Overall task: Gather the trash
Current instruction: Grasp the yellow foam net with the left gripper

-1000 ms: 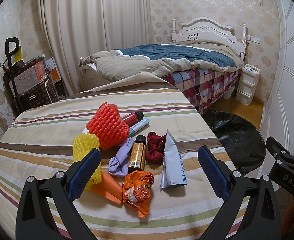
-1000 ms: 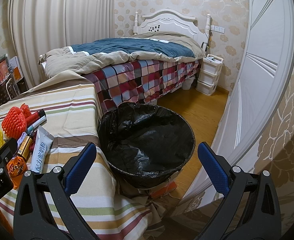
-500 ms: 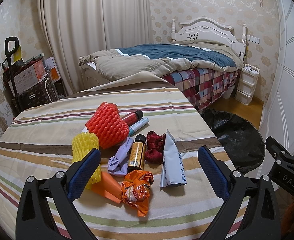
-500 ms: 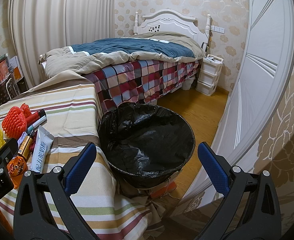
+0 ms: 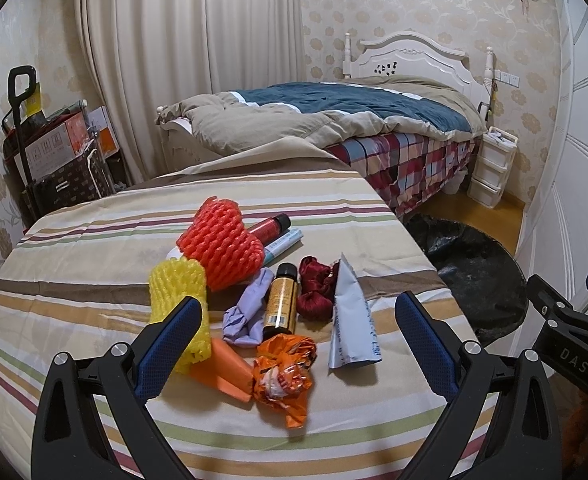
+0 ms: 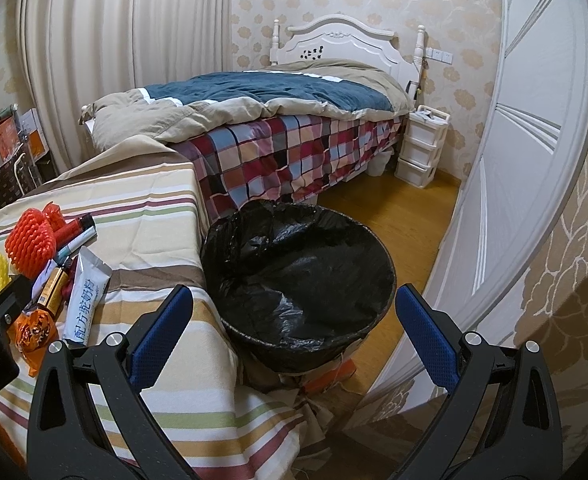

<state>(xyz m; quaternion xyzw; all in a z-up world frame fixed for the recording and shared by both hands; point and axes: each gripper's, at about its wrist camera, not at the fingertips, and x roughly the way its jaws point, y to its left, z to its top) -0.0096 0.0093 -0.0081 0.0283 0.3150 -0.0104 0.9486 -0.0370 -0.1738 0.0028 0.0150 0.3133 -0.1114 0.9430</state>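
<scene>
Beside table edge (image 6: 198, 208): bin (image 6: 377, 248) unobstructed; both grippers wide apart.

Both views are evenly lit by warm indoor light, with soft shadows cast beneath the clutter on the striped cloth-covered table (image 5: 94, 264). Glare is seen on the glossy black bin liner (image 6: 294, 264). Strong fisheye bending and black vignetting are shown at edges; focus is sharp.
</scene>
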